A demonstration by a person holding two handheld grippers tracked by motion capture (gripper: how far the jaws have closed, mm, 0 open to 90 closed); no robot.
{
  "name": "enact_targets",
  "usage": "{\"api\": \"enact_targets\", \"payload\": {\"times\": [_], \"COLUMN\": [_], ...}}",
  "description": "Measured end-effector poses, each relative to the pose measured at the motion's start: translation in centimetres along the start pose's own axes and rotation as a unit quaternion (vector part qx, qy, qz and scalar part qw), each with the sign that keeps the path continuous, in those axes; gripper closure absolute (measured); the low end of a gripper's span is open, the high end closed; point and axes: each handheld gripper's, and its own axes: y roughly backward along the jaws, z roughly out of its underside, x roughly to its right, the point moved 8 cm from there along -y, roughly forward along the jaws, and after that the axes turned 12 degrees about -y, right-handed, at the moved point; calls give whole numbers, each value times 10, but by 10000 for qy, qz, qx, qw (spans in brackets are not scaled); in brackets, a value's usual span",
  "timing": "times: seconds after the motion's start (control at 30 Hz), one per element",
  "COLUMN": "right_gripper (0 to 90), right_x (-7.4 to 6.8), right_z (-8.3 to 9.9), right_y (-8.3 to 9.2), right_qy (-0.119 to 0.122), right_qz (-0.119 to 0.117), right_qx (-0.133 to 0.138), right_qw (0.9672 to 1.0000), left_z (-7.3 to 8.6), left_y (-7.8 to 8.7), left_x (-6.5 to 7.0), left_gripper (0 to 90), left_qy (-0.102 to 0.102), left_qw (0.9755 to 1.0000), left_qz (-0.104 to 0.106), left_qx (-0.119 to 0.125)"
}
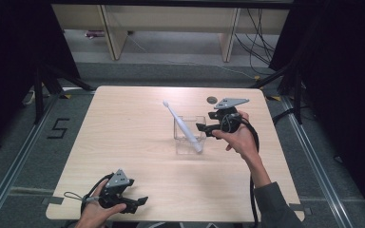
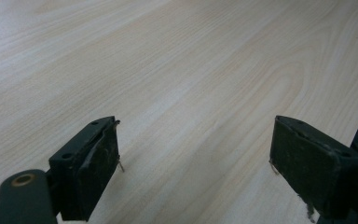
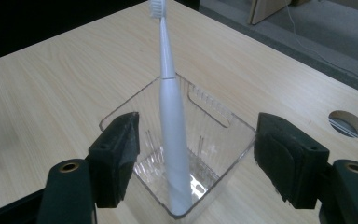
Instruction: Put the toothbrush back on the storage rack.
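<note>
A pale wooden bench in a dim, curtained-off corner.

The bench (image 1: 123,142) has a light grain and a round cable hole (image 1: 212,99) near its far edge. It stands on grey floor (image 1: 171,71), where a "5" (image 1: 58,128) is taped at the left. Black curtains (image 1: 9,57) hang on both sides. Beyond stand light wooden furniture legs (image 1: 115,38), with loose cables (image 1: 256,42) trailing at the right.

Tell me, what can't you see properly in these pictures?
- Toothbrush bristles: cut off by the top edge of the right gripper view, too small in the high view.
- Clear container near corner: cut off by that view's bottom edge.
- Left gripper cable: runs behind the hand in the high view.
</note>
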Motion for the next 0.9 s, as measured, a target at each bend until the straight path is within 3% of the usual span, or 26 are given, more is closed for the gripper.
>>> {"api": "enact_targets", "payload": {"times": [0.07, 0.13, 0.23, 0.37, 0.47, 0.63, 0.67, 0.7, 0.77, 0.87, 0.9], "right_gripper": [298, 286, 271, 254, 250, 249, 249, 249, 249, 249, 249], "right_x": [5, 4, 7, 9, 11, 15, 16, 16, 17, 20, 21], "right_z": [1, 3, 6, 13, 15, 20, 22, 22, 27, 28, 31], "right_y": [3, 5, 9, 15, 18, 26, 28, 28, 33, 35, 36], "right_qy": [143, 38, 135, -1, -40, -1, 44, 44, -106, -57, -73], "right_qz": [53, 44, 62, 126, 86, 187, 187, 187, 210, 233, 238], "right_qx": [69, 70, 64, 49, 182, 280, 211, 211, 194, 231, 291], "right_qw": [9999, 10000, 9999, 9999, 9998, 9994, 9996, 9996, 9995, 9994, 9993], "left_z": [0, 0, 0, 0, 0, -1, -2, 0, 0, -2, 0], "left_y": [0, 0, 0, 0, 0, 0, 0, 1, 0, 0, 1], "left_x": [0, 0, 0, 0, 0, -1, 1, 0, -1, 1, -1], "left_gripper": [148, 148, 148, 148, 148, 148, 148, 148, 148, 148, 148], "left_qy": [2, 1, 15, 16, 20, -13, 70, 2, 17, 80, 12], "left_qw": [10000, 10000, 10000, 10000, 10000, 10000, 9999, 10000, 10000, 9999, 10000], "left_qz": [-4, -7, -5, -4, -4, -46, -15, 3, -8, -13, -4], "left_qx": [8, 8, 4, 6, 3, 29, 78, 11, 9, 94, 11]}}
